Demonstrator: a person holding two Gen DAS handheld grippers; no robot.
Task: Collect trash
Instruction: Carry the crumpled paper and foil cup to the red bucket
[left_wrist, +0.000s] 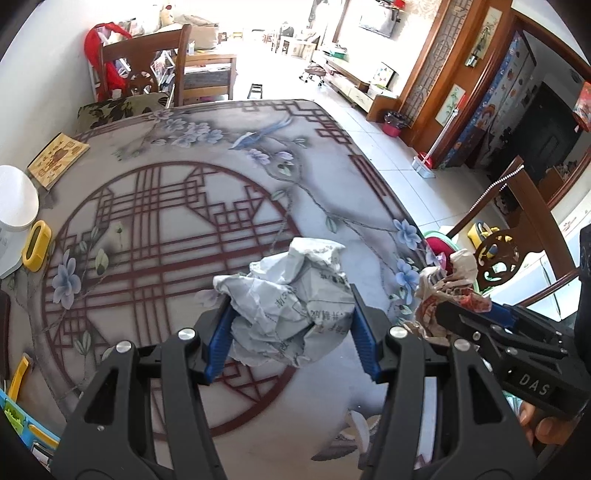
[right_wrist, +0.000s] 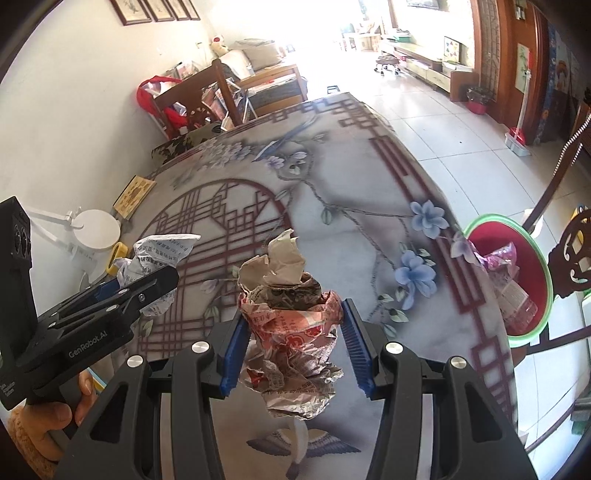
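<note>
My left gripper (left_wrist: 291, 319) is shut on a crumpled grey-white newspaper ball (left_wrist: 288, 295), held above the patterned table (left_wrist: 155, 221). My right gripper (right_wrist: 293, 338) is shut on a crumpled red-and-brown paper wad (right_wrist: 291, 317), also lifted off the table (right_wrist: 351, 192). In the left wrist view the right gripper (left_wrist: 458, 314) shows at the right with its wad (left_wrist: 448, 284). The right wrist view shows the left gripper (right_wrist: 147, 284) at the left with the newspaper ball (right_wrist: 159, 254). A red bin with a green rim (right_wrist: 532, 273) stands beyond the table's right edge and holds pink wrappers.
A white lamp base (right_wrist: 98, 227), a yellow item (left_wrist: 36, 245) and a yellow board (left_wrist: 59, 158) lie along the table's left side. Wooden chairs stand at the far end (left_wrist: 147, 70) and at the right (right_wrist: 569, 251). A person's hands (right_wrist: 55, 410) hold both grippers.
</note>
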